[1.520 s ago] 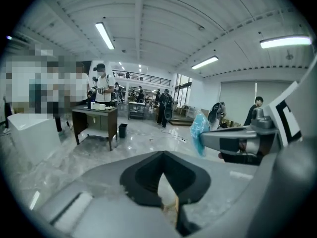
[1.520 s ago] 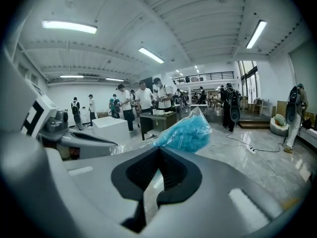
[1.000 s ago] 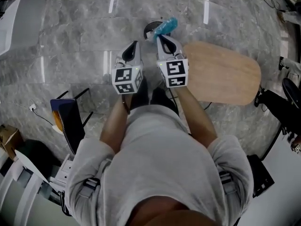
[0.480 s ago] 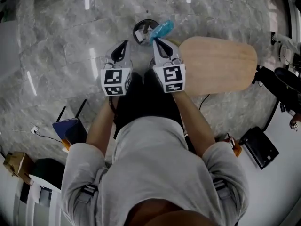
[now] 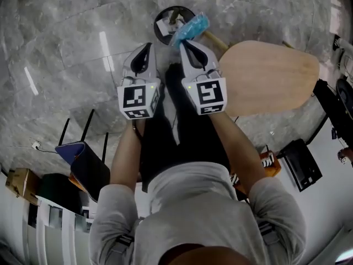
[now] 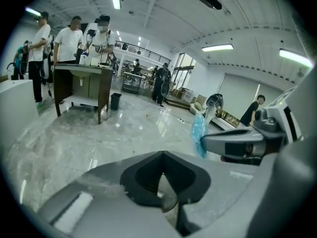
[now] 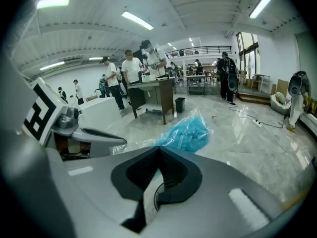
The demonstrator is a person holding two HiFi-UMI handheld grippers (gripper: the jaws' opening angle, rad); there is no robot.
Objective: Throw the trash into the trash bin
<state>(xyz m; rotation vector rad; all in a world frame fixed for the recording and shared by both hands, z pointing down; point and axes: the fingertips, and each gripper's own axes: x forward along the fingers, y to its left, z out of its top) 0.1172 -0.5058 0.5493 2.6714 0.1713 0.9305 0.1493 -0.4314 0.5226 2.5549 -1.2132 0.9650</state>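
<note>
crinkled translucent blue plastic bag [image 5: 191,28] pinched in closed jaws of right gripper [image 5: 184,43], seen from above over right rim of round black trash bin [image 5: 160,16], glossy grey marble floor [image 5: 66,48], left gripper [image 5: 145,47] closed, empty, rounded wooden tabletop [image 5: 270,76] at right

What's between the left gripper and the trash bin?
Only bare marble floor between the left gripper and the trash bin, shown in the head view.

Grey marble floor [image 5: 60,76] recorded. Bin [image 5: 179,10] is stood on it. Wooden table [image 5: 270,76] is set just right of bin; chair [image 5: 83,162] well down-left of bin; black case [image 5: 300,163] far down-right of bin.
</note>
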